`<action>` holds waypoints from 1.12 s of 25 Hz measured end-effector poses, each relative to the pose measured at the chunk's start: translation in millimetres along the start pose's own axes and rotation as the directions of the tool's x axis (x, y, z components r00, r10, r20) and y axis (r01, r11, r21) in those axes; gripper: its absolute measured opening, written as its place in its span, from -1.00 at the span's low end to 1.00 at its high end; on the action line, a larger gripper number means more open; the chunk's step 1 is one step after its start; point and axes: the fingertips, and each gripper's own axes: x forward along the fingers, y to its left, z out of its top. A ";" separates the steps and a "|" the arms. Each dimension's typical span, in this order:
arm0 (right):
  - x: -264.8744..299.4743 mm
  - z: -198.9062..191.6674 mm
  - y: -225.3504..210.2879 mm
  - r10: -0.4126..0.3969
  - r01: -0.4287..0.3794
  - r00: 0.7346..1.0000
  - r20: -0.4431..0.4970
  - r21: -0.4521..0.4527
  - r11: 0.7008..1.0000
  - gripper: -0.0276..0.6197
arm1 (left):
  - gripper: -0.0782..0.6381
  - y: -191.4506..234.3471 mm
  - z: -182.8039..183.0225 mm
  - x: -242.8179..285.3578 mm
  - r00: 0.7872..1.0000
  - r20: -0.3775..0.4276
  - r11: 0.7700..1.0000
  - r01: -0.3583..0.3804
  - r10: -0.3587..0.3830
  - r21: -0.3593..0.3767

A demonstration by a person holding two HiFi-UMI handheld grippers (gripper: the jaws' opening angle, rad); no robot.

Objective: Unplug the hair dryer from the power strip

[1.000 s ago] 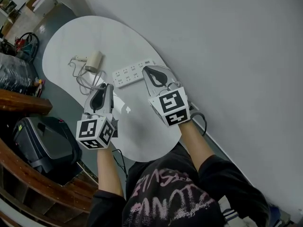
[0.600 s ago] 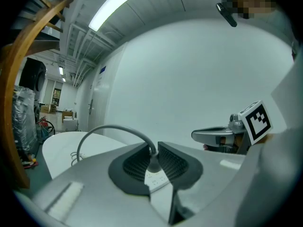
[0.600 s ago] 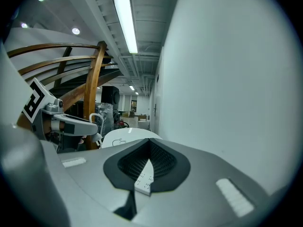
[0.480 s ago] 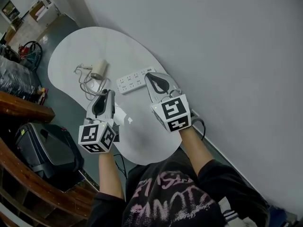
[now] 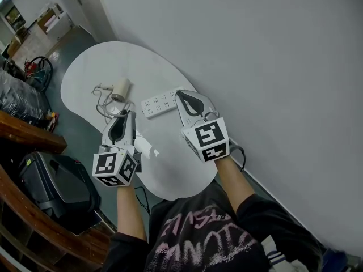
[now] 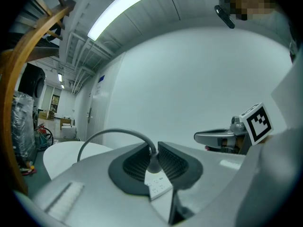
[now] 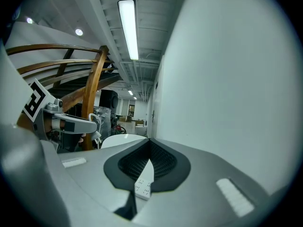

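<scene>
On the white table (image 5: pixel 93 67) lie a cream hair dryer (image 5: pixel 120 88) and a white power strip (image 5: pixel 160 103). The dryer's grey cable (image 5: pixel 104 103) loops toward my left gripper (image 5: pixel 127 114). That gripper is shut on the dryer's white plug (image 6: pixel 157 187), and the cable (image 6: pixel 109 134) arcs away to the left. The plug is held a short way left of the strip's near end. My right gripper (image 5: pixel 181 94) is at the strip's right end, shut on the power strip (image 7: pixel 143 186), which shows between its pads. Across from each, the other gripper shows: the right (image 6: pixel 222 137), the left (image 7: pixel 71 122).
A grey wall (image 5: pixel 272 67) runs close along the table's right side. A black case (image 5: pixel 54 180) and a curved wooden rail (image 5: pixel 28 135) stand at the left. A dark cord (image 5: pixel 243 151) hangs off the table's near right edge.
The head view has drifted, so the table sits lower in the frame. Both grippers keep about the same places relative to the strip, and both stay shut.
</scene>
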 end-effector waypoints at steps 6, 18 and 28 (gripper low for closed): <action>-10.9 4.6 -7.4 -0.024 0.024 1.000 0.009 0.002 1.000 -0.87 | -0.62 -5.1 8.3 -3.4 1.000 0.014 1.000 0.009 -0.009 0.010; -29.2 14.0 -9.2 -0.045 0.045 0.999 0.025 -0.003 0.999 -0.88 | -0.62 -10.9 19.9 -16.6 0.999 0.043 1.000 0.003 -0.004 0.025; -36.4 16.4 -8.7 -0.047 0.047 0.998 0.033 0.007 0.999 -0.89 | -0.62 -13.2 24.0 -22.5 0.998 0.061 1.000 0.002 -0.004 0.027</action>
